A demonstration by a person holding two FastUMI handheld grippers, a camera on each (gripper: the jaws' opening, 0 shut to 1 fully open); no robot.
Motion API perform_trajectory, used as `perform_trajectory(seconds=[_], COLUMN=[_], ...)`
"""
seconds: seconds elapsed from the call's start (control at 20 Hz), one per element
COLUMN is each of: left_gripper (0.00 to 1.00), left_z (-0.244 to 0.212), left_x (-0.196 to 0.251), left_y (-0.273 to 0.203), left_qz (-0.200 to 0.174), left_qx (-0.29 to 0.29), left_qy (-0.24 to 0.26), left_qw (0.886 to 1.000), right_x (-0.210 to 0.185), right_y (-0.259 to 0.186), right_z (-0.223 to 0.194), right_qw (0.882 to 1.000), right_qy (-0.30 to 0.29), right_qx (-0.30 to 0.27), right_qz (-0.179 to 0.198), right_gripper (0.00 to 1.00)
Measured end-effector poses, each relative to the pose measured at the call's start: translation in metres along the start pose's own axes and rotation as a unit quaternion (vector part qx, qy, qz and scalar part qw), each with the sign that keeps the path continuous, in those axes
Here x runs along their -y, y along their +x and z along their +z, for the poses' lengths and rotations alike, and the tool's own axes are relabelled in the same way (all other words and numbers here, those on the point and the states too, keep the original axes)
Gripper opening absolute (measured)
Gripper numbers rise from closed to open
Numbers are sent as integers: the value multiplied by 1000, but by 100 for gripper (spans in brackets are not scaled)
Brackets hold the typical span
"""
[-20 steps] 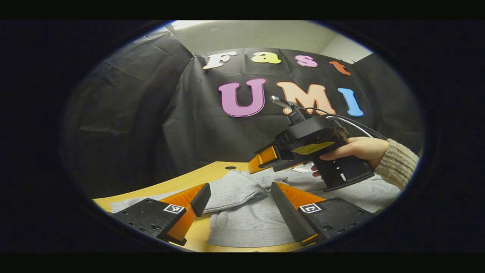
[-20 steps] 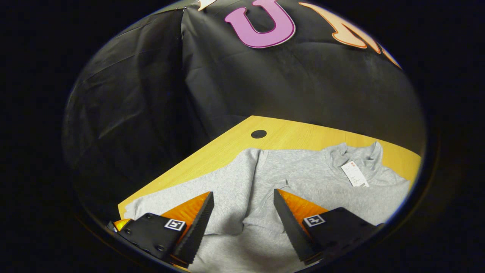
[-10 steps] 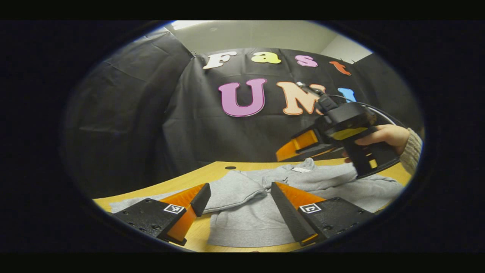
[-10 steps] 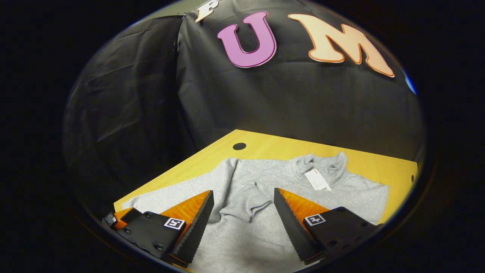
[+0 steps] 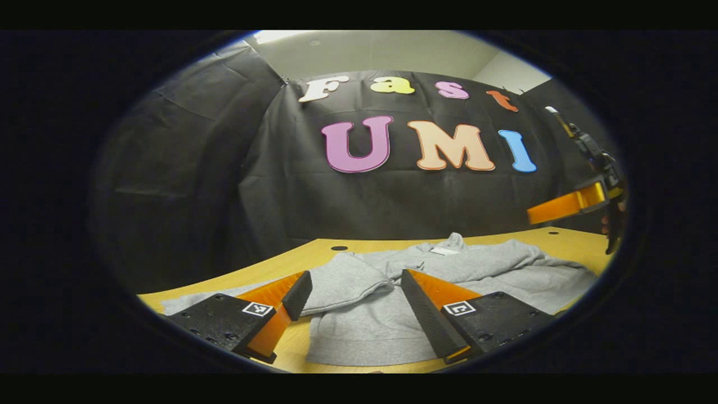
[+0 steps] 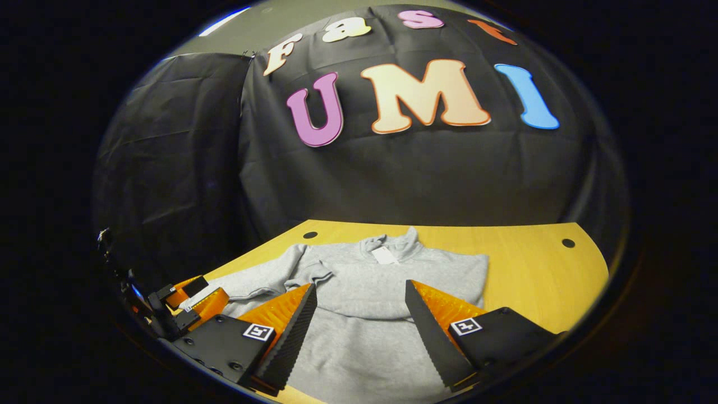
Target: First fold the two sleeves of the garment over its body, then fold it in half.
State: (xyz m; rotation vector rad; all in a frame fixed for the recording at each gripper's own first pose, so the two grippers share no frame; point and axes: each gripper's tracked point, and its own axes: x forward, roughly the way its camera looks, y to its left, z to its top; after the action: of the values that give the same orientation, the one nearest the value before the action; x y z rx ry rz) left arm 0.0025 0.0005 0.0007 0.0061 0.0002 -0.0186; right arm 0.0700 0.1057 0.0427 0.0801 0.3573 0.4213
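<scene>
Flat on the table (image 6: pixel 538 269), the grey garment (image 6: pixel 359 314) — one sleeve (image 6: pixel 305 273) folded over — both tongs spread apart.

The garment (image 6: pixel 364 303) lies on the table (image 6: pixel 538 269), collar toward the wall behind it.

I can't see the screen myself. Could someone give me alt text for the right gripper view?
A grey sweatshirt lies flat on a wooden table, collar toward the black cloth wall, with one sleeve folded across its chest. The right tool hovers open above its lower part, holding nothing. The left tool sits near the garment's left edge.
</scene>
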Motion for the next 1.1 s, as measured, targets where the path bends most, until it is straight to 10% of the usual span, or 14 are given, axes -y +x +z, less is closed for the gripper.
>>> perform_trajectory(seconds=[1.1], left_gripper=[98], left_z=[-70], left_x=[-196], left_y=[-75], left_qz=[93], left_qx=[-267], left_qy=[51], left_qw=[958], right_x=[77], right_y=[-79], right_z=[-45], right_qw=[995], right_qy=[11], right_qx=[60], right_qz=[-75], right_gripper=[98])
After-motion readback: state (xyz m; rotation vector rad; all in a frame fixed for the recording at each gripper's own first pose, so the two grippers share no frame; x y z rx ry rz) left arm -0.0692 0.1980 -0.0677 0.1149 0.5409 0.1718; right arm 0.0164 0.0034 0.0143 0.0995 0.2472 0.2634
